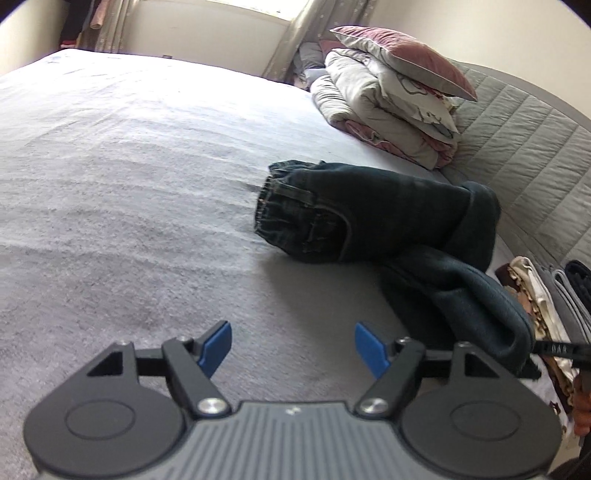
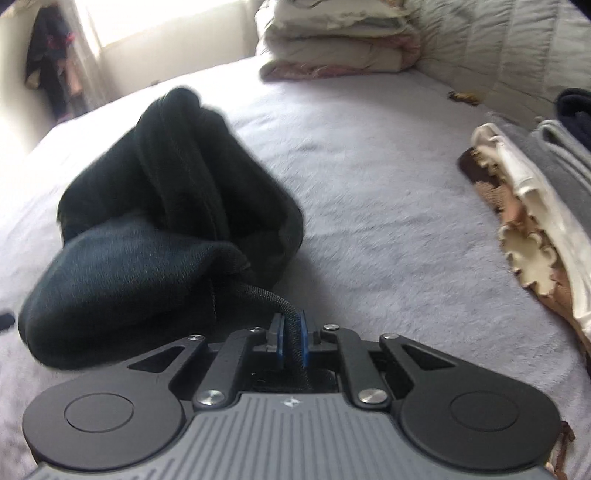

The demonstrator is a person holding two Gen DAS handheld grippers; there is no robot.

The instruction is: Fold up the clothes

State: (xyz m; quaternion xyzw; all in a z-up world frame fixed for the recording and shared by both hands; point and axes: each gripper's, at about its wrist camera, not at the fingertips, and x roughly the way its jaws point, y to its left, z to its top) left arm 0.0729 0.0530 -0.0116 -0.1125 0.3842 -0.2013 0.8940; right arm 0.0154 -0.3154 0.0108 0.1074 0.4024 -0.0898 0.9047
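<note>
On the left side of the bed [image 1: 110,184], the left gripper [image 1: 293,347] hangs low over the soft grey cover with its blue fingers [image 1: 218,343] spread wide and nothing between them. To its right lie the dark jeans [image 1: 362,206], doubled over in a thick bundle, waistband facing the left gripper. Further right, the right gripper [image 2: 291,341] is pinched tight on a stitched edge of the jeans, maybe a hem, and that end is lifted a bit. It looks like the jeans are in the middle of a fold. The next move probably needs the empty left gripper to hold another edge so the cloth stays flat and the edges line up. At the far right sits a stack of folded clothes [image 2: 546,206]. Behind, by the padded headboard [image 1: 517,147], blankets and a pink pillow [image 1: 402,55] are piled up. A bright window with curtains [image 1: 325,33] lights the room.
</note>
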